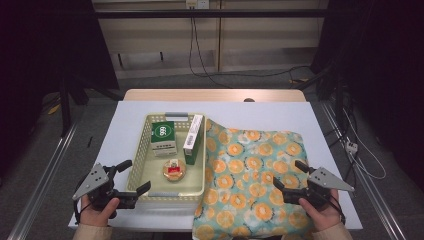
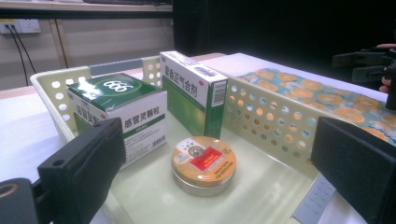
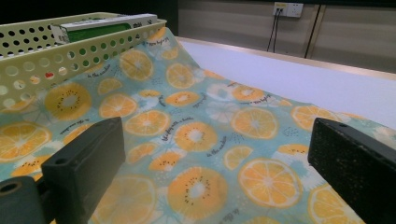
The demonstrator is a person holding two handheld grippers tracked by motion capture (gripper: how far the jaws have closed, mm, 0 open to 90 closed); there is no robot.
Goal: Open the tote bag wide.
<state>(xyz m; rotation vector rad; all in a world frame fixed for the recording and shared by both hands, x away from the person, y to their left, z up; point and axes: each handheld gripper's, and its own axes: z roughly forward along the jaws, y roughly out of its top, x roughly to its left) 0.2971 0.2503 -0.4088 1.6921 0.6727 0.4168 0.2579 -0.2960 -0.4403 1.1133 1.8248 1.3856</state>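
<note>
The work appears to be at its very start: nothing is gripped yet. The left gripper (image 1: 134,178) is held at the near left corner of the pale green basket (image 1: 141,131), its jaws spread wide around that corner with nothing pressed between them. The right gripper (image 1: 290,174) is poised over the near right part of the fruit-print cloth (image 1: 250,175), jaws likewise wide and empty.

The basket is set on the white table cover (image 1: 125,115), left of centre, its long axis running away from the person, a grey handle at each short end. Inside it are seen a green-and-white box (image 2: 122,112) at the far left, a slim box (image 2: 191,88) on its long edge beside it (also pointing away), and a round tin (image 2: 203,163) lying flat at the near middle.

The cloth is spread flat to the right of the basket, its left edge lapping against the basket wall and its near edge hanging over the table front.

The next move is judged to be a grip, either on the basket rim or on a cloth edge; for the cloth, a low, flat approach would be called for so that one layer alone is pinched.
</note>
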